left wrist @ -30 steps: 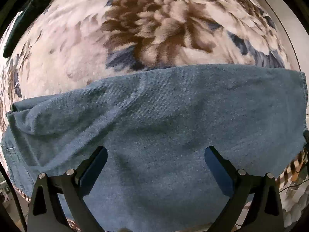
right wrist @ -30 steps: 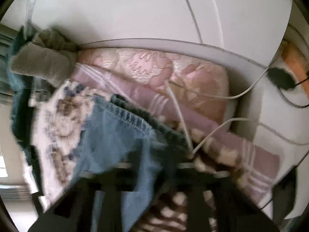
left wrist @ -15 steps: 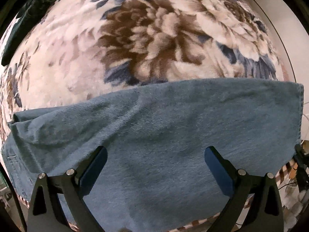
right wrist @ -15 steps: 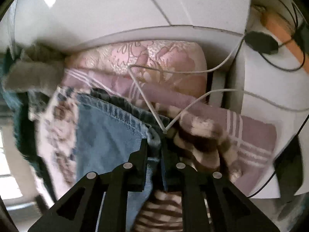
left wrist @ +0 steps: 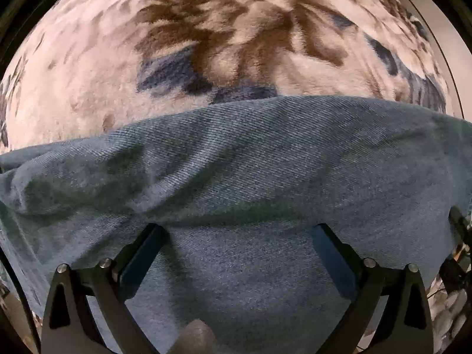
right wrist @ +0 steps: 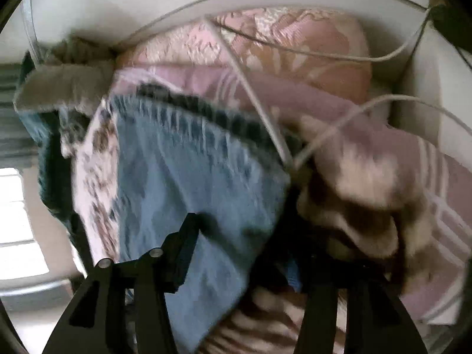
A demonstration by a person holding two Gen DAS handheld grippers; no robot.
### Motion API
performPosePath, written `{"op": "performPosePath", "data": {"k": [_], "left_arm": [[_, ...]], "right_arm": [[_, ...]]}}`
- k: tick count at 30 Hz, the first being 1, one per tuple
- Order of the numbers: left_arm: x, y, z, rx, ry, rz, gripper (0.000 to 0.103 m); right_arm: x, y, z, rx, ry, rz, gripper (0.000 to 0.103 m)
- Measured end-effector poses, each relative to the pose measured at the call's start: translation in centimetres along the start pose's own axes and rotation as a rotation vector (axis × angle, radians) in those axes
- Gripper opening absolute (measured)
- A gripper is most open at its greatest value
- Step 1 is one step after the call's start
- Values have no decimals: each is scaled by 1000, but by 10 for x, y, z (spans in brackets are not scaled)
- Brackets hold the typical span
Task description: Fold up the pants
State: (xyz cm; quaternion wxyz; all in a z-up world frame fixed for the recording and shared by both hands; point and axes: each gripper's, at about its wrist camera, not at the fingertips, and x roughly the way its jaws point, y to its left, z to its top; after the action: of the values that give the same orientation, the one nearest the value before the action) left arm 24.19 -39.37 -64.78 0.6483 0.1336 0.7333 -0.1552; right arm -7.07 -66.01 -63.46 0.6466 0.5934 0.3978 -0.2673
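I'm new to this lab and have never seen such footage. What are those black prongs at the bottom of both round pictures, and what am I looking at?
There is no robot. A person holds a two-finger gripper in each hand, and each one carries a fisheye camera that looks along its fingers, hence the round pictures.

The left gripper looks straight down at blue jeans spread on a flowered blanket. Its fingers stand wide apart over the denim and hold nothing.

The right gripper looks slantwise at the hem of the jeans, with a pink pillow and white cables behind. That picture is blurred. Its jaws are opening, with denim between them but no longer pinched.
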Motion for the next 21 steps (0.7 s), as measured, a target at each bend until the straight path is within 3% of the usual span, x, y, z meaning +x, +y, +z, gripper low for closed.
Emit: {"op": "performPosePath", "data": {"k": [5,9,13,15,16,19,21], "left_arm": [[-3,2,2,3,4,-17,103],[-1,6,3,11,-5,-11,103],[-3,7,-5,10,1,-17,103],[-4,9,-6,12,-1,-21,103],[-5,9,-7,15,-4,-22,103],[-11,14,-10,18,-23,-27,103],[-13,15,-13,20,-37,-24,103]], "right_arm": [[-21,17,-2,-46,-105,101,54],[3,10,2,-21,-45,99,54],[22,1,14,55,-33,175,55],[17,9,15,33,-53,175,50],[12,15,14,25,-73,199,40],[17,23,12,12,-60,183,40],[24,20,13,52,-61,154,29]]}}
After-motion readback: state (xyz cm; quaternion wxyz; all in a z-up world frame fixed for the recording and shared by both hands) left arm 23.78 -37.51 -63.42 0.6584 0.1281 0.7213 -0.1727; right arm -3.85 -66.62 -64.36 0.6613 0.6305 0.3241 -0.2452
